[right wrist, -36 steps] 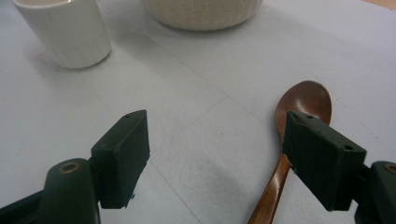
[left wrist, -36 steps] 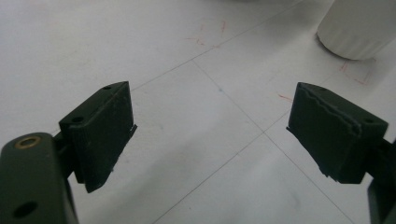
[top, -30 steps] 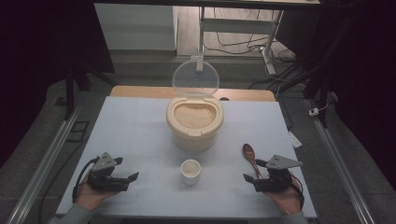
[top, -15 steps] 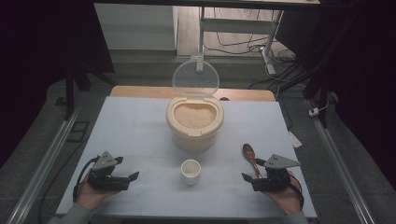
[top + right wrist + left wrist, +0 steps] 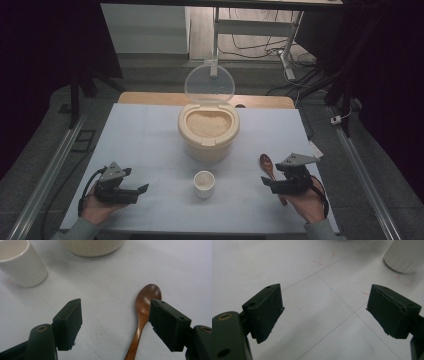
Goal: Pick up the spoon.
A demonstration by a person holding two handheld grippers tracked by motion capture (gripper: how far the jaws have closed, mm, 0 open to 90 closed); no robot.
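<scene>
A cream container (image 5: 207, 135) full of rice stands mid-table with its clear lid (image 5: 210, 84) tipped up behind it. A small white cup (image 5: 204, 183) sits in front of it. A brown wooden spoon (image 5: 266, 164) lies flat at the right. My right gripper (image 5: 265, 183) hovers over the spoon's handle. Its jaws have just been closing a little and are still wide apart. In the right gripper view the spoon (image 5: 143, 300) lies on the table below the gap, close to the right jaw and untouched; my right gripper (image 5: 115, 317) is open. My left gripper (image 5: 137, 187) rests open at the near left, nothing between its jaws (image 5: 324, 310).
The white table top (image 5: 150, 140) has thin pencil lines and red marks. The cup (image 5: 405, 255) is ahead and right of the left jaws, and ahead and left of the right jaws (image 5: 21, 262). Metal rails run along both table sides; cables lie on the floor behind.
My right gripper has lifted slightly above the spoon, which stays flat on the table. The left hand and gripper have not moved.
</scene>
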